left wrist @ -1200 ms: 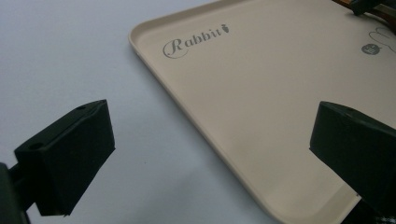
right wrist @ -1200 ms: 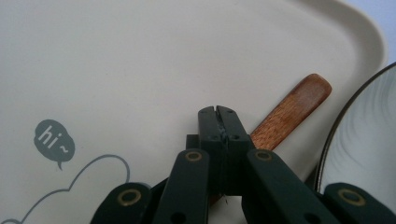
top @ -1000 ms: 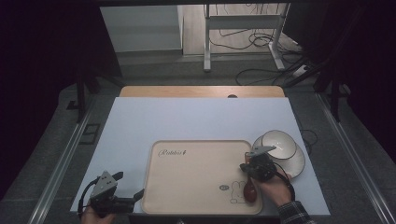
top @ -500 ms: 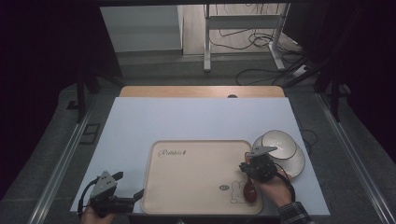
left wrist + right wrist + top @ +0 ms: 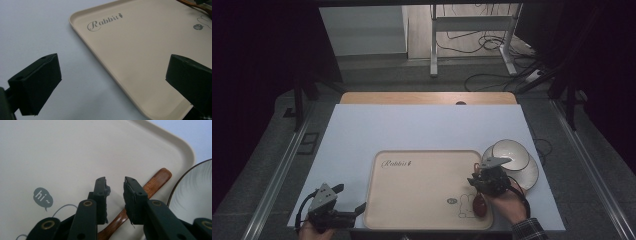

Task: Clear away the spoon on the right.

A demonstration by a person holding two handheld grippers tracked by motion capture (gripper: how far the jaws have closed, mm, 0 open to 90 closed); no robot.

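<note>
A beige tray (image 5: 422, 200) printed "Rabbit" lies near the front of the pale table. A wooden spoon (image 5: 480, 206) rests along its right edge, its handle (image 5: 157, 181) pointing at the far corner. My right gripper (image 5: 475, 179) hovers over that handle. Its jaws (image 5: 115, 187) have just been opening and stand a little apart, with nothing between the pads and the handle passing under the right-hand jaw. My left gripper (image 5: 351, 197) stays at the tray's front left corner (image 5: 160, 110), wide open (image 5: 112, 67) and empty.
A white bowl (image 5: 511, 152) with a dark rim sits on a white plate (image 5: 528, 176) just right of the tray, close to my right gripper. The bowl's rim (image 5: 192, 195) nearly touches the tray's corner. Bare pale table (image 5: 422, 127) stretches beyond the tray.
</note>
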